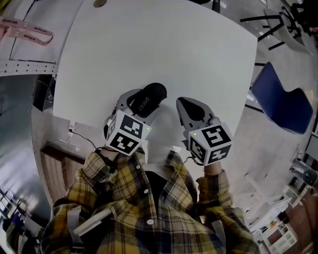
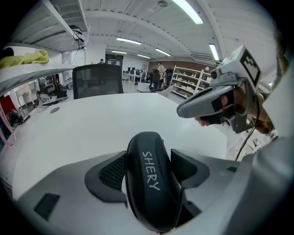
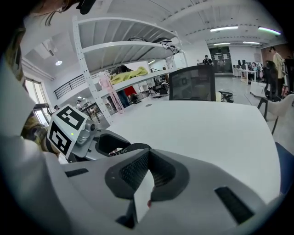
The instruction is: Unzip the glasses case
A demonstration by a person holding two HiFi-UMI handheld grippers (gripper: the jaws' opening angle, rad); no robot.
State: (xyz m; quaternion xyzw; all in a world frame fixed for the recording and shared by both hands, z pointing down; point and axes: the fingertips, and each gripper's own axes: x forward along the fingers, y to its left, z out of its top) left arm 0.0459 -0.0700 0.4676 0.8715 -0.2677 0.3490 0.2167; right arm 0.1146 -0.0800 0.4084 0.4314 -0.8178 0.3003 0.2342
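Note:
A black glasses case (image 1: 148,98) printed SHERY lies on the white table (image 1: 164,44) near its front edge. My left gripper (image 1: 140,101) stands open with the case (image 2: 149,179) lengthwise between its jaws. The pads (image 2: 112,172) flank its sides closely, and I see no squeeze. My right gripper (image 1: 191,106) hovers just right of the case with nothing in it. Its pads (image 3: 135,170) meet at the tips, so it is shut. From the right gripper view, the case's end (image 3: 127,149) pokes out of the left gripper (image 3: 110,142). The zip is not visible.
A blue chair (image 1: 280,104) stands right of the table. A black mesh office chair (image 2: 97,80) is at the table's far side. A pink lanyard (image 1: 30,31) lies on a shelf to the left. A small round disc (image 1: 100,3) sits at the table's far edge.

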